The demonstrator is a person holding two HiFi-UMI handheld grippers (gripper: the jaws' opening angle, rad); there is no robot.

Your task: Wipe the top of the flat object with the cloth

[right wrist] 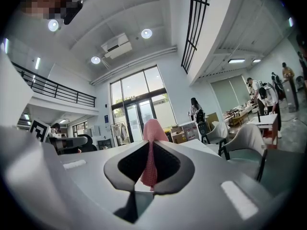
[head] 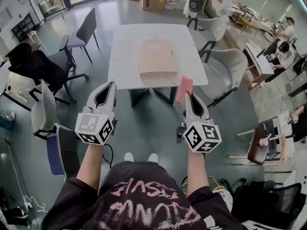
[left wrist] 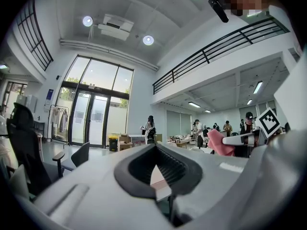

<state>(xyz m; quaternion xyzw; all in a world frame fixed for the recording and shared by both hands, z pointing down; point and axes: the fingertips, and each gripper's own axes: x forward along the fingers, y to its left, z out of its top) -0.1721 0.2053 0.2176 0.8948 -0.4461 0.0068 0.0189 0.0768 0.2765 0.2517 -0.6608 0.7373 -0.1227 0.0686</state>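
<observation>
cloth [head: 184, 87] in right gripper [head: 188, 97], flat object [head: 157, 57] beyond

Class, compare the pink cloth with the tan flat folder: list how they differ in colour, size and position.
The cloth is pink; the folder is tan. The cloth looks much smaller than the folder. The cloth is held upright in the fingers of the right gripper, off the table; the folder lies flat on that table. Both are thin and roughly rectangular.
</observation>
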